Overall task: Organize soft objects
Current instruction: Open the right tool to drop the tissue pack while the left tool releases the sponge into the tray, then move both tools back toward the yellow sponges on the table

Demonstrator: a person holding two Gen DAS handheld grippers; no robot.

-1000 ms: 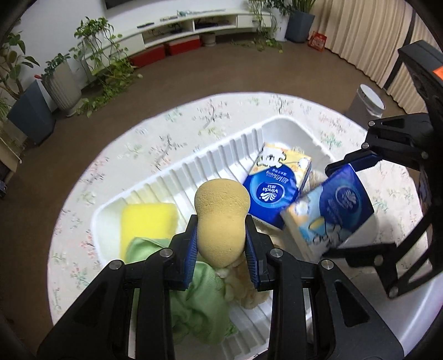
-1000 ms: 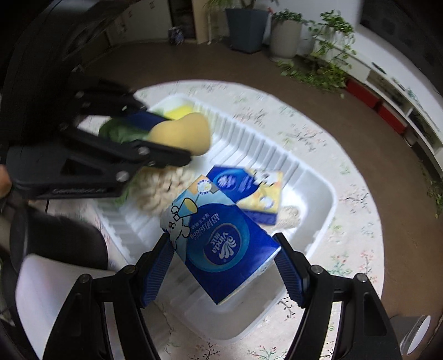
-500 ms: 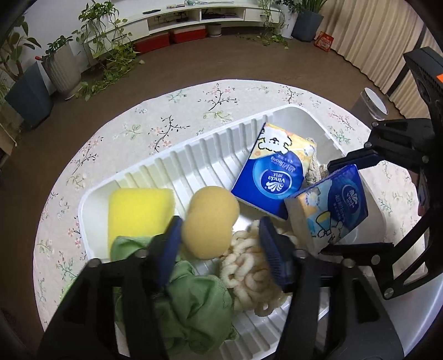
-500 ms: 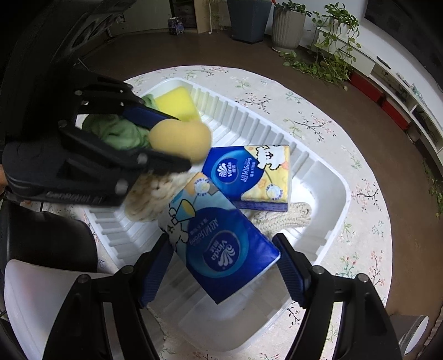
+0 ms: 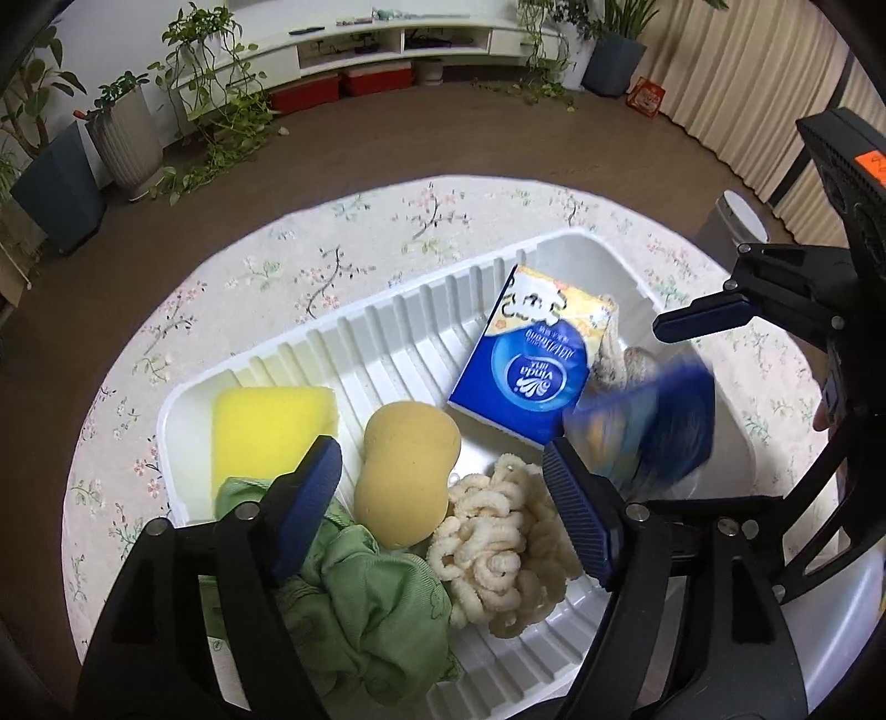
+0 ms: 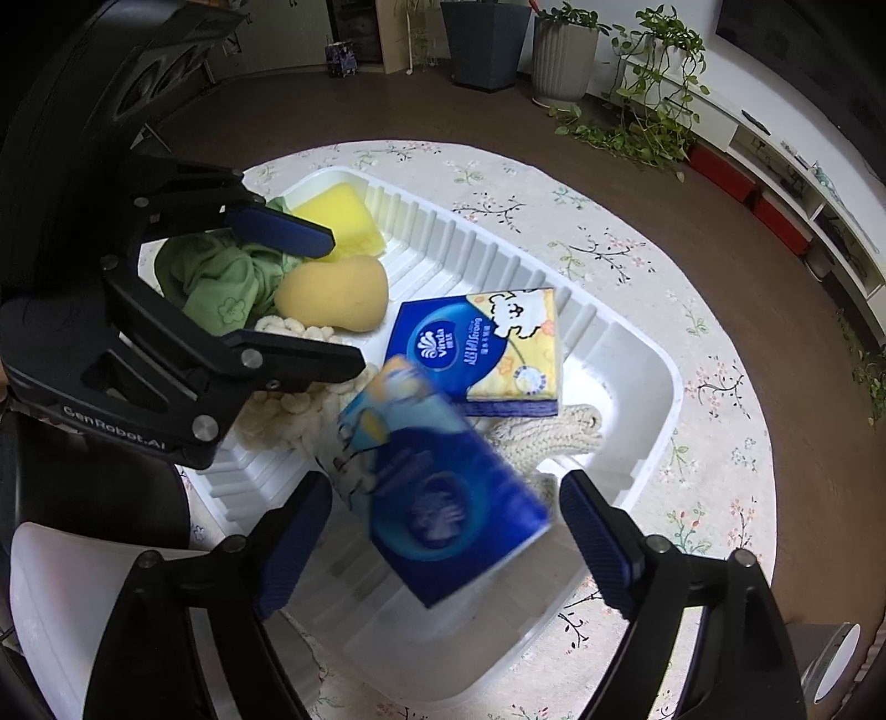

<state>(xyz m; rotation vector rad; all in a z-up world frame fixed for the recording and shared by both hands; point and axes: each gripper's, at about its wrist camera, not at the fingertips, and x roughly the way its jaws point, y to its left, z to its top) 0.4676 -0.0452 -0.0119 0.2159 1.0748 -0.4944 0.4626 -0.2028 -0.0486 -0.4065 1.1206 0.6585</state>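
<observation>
A white ribbed tray (image 5: pixel 387 327) (image 6: pixel 626 343) holds a yellow sponge (image 5: pixel 271 421) (image 6: pixel 338 213), a tan peanut-shaped sponge (image 5: pixel 404 471) (image 6: pixel 332 296), a green cloth (image 5: pixel 360 598) (image 6: pixel 221 277), a cream chenille mitt (image 5: pixel 498 548), a knitted cream cloth (image 6: pixel 554 437) and a blue tissue pack (image 5: pixel 526 371) (image 6: pixel 476 343). My left gripper (image 5: pixel 443 509) is open above the tan sponge, which lies loose in the tray. My right gripper (image 6: pixel 437 537) is open; a second blue tissue pack (image 6: pixel 437 487) (image 5: pixel 648 432) is blurred between its jaws, falling free.
The tray sits on a round table with a floral cloth (image 5: pixel 332 260). A white bin (image 5: pixel 736 216) stands on the brown floor beyond the table. Potted plants (image 5: pixel 122 138) and a low white shelf (image 5: pixel 387 39) line the far wall.
My left gripper opened wider and the tan sponge now rests in the tray. My right gripper opened and let go of the second tissue pack, which drops toward the tray.
</observation>
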